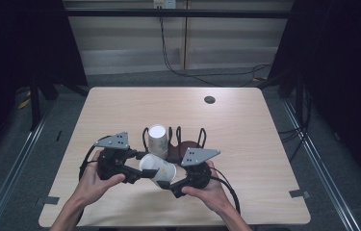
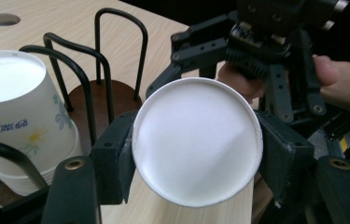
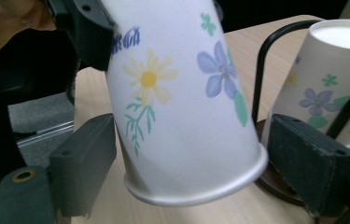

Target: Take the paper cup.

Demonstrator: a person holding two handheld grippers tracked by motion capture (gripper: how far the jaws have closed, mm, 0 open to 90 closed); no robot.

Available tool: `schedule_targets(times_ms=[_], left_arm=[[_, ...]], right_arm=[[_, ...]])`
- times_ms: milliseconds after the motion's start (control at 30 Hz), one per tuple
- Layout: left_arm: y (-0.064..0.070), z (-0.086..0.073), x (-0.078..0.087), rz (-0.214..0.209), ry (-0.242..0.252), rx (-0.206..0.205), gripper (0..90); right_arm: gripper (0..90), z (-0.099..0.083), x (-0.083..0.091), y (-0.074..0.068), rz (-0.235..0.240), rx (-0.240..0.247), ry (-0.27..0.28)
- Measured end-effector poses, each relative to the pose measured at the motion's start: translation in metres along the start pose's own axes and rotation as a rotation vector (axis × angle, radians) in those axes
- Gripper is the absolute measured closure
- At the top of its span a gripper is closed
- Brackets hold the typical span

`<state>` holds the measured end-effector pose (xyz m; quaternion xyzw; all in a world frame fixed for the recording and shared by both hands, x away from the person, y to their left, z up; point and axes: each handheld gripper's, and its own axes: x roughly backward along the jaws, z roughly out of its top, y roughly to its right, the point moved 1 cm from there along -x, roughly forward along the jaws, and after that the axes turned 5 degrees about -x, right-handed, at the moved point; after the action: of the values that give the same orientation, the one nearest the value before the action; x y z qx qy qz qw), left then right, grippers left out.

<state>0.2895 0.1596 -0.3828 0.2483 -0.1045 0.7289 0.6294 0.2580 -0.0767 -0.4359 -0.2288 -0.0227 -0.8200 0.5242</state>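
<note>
Held cup point(image 1: 158, 169): paper, white with printed flowers, lying tilted on its side above the bench, near the front edge; base toward the left claw, rim toward the right claw.
Base of held cup point(image 2: 197, 140): white disc, facing straight into the left gripper view, set between the two black pads.
Rim of held cup point(image 3: 200, 189): rolled edge, low in the right gripper view, sitting between the right claw's pads.
Left claw point(image 1: 137, 169): clamped on the held cup near its base; pads pressed against the wall on both sides in the left gripper view.
Right claw point(image 1: 168, 185): jaws apart, one each side of the rim end; left pad point(image 3: 86, 161) close to or touching the wall, cannot tell which; right pad point(image 3: 310, 158) just clear of the rim.
Hands: left hand point(image 1: 93, 180) and right hand point(image 1: 212, 185) each wrapped around a gripper body, in from the front edge.
Second cup point(image 1: 158, 140): same print, upside down on the rack, just behind the held cup.
Rack point(image 1: 187, 144): black wire loops on a round brown base, mid-bench.
Bench point(image 1: 245, 139): light wood, with a dark round hole point(image 1: 210, 99) toward the far side.
</note>
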Motion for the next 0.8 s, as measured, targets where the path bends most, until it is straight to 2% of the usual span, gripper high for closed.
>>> schedule_targets(times_ms=[133,333,600,800], left_arm=[[0.001,0.0,-0.001,-0.001,-0.002,-0.003,36.3],[-0.002,-0.001,0.0,-0.016,0.008,0.015,36.3],[-0.002,-0.002,-0.003,-0.029,0.005,0.018,36.3],[-0.001,-0.002,-0.005,-0.035,0.004,0.02,36.3]], right_arm=[[16.2,-0.001,-0.003,-0.001,0.009,0.005,-0.006],[18.6,-0.002,-0.004,0.001,0.037,-0.005,0.014],[18.7,-0.003,-0.007,0.001,0.05,0.01,0.02],[18.7,-0.004,-0.012,-0.002,0.059,0.021,0.006]])
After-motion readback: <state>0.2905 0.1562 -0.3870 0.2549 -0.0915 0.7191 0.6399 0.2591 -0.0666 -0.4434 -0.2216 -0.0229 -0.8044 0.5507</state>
